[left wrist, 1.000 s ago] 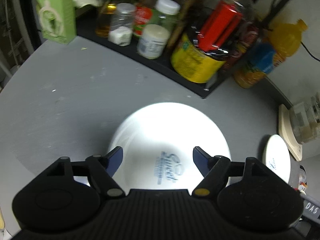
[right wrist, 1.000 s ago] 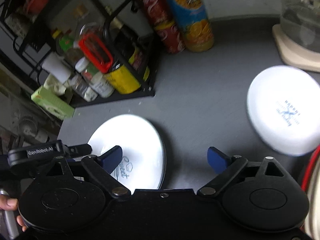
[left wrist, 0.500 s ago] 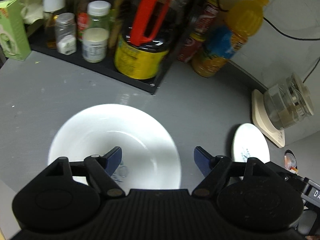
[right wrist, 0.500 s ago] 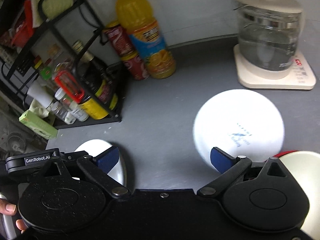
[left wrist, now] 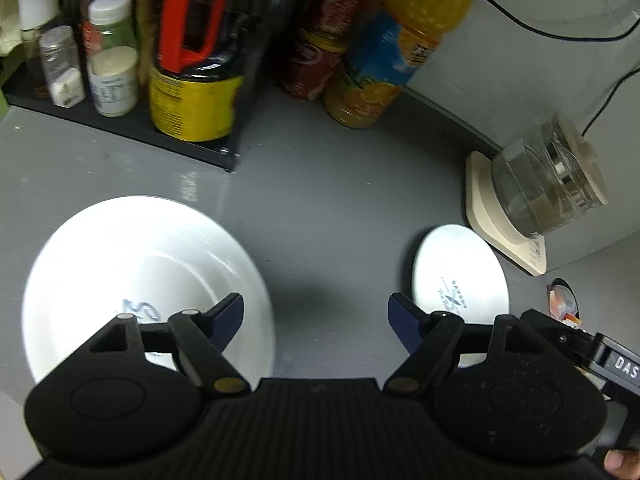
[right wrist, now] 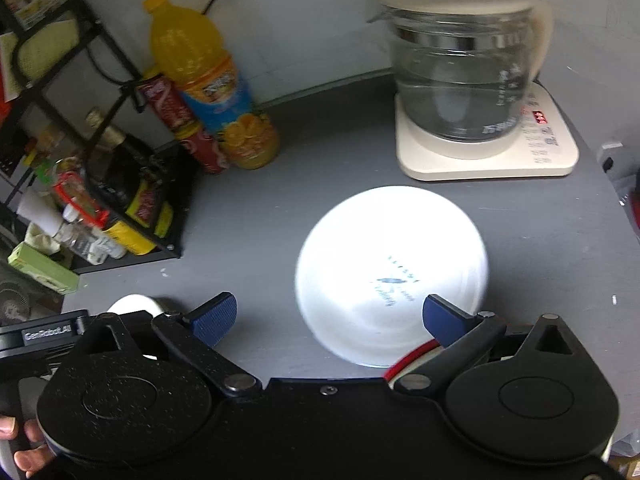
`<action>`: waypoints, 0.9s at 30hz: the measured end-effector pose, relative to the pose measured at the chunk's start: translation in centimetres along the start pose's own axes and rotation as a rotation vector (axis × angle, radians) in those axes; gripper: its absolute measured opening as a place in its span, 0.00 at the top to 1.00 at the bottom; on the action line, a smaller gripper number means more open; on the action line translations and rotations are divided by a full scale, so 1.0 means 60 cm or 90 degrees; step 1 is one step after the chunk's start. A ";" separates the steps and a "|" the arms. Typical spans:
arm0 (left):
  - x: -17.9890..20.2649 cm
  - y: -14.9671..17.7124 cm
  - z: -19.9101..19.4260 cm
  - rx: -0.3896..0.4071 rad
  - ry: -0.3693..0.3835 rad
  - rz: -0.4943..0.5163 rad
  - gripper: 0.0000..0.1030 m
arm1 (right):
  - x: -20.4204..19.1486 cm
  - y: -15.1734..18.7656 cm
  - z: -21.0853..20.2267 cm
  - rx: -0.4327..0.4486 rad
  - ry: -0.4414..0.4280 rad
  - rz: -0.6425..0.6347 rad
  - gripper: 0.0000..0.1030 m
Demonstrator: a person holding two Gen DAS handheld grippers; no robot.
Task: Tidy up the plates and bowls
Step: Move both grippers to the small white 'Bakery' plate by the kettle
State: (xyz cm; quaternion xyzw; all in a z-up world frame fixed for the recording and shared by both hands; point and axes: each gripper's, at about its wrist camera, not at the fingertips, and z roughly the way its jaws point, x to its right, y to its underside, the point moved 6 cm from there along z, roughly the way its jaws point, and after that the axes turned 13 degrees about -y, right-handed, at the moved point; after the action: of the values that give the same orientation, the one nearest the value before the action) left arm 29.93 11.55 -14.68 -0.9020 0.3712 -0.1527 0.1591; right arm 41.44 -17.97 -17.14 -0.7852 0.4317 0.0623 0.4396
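Grey tabletop (left wrist: pixel 340 208) views have slid rightward since earlier, the small bowl (right wrist: pixel 392 280) nearer centre, both jaws released.

My grey table (right wrist: pixel 340 184) carries two white dishes that sit well apart: a large white plate (left wrist: pixel 132 264) with blue lettering on my left, and a smaller white bowl (right wrist: pixel 392 276) with a faint blue mark near the middle. Along the back, a black rack (left wrist: pixel 132 128) of jars and bottles stands on the table, with red cans (right wrist: pixel 188 132) and an orange juice bottle (right wrist: pixel 216 92) just beside it. Behind the bowl, a glass kettle sits on its cream base (right wrist: pixel 488 160), and a red-rimmed dish (right wrist: pixel 416 354) peeks out just beside the bowl's near edge.
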 end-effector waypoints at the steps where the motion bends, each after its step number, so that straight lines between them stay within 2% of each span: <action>1: 0.006 0.000 0.002 -0.001 0.003 0.000 0.25 | 0.007 -0.002 0.000 -0.001 0.003 0.000 0.02; 6: 0.036 0.003 0.014 -0.004 0.010 -0.006 0.25 | 0.037 -0.013 0.009 -0.020 0.008 0.005 0.06; 11: 0.064 0.006 0.034 -0.015 0.016 -0.022 0.25 | 0.077 -0.032 0.024 -0.050 0.014 0.008 0.18; 18: 0.111 0.004 0.078 -0.039 0.037 -0.055 0.30 | 0.137 -0.057 0.048 -0.096 0.021 0.010 0.29; 23: 0.138 0.006 0.118 -0.068 0.043 -0.083 0.41 | 0.176 -0.066 0.072 -0.134 0.018 0.025 0.39; 27: 0.154 0.011 0.146 -0.092 0.047 -0.097 0.54 | 0.198 -0.070 0.092 -0.159 0.013 0.036 0.45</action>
State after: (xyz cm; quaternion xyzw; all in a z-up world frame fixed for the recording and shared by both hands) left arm 39.25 5.99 -21.40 -0.9306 0.3170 -0.1704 0.0673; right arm 53.43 -20.28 -23.47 -0.8216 0.4472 0.1201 0.3324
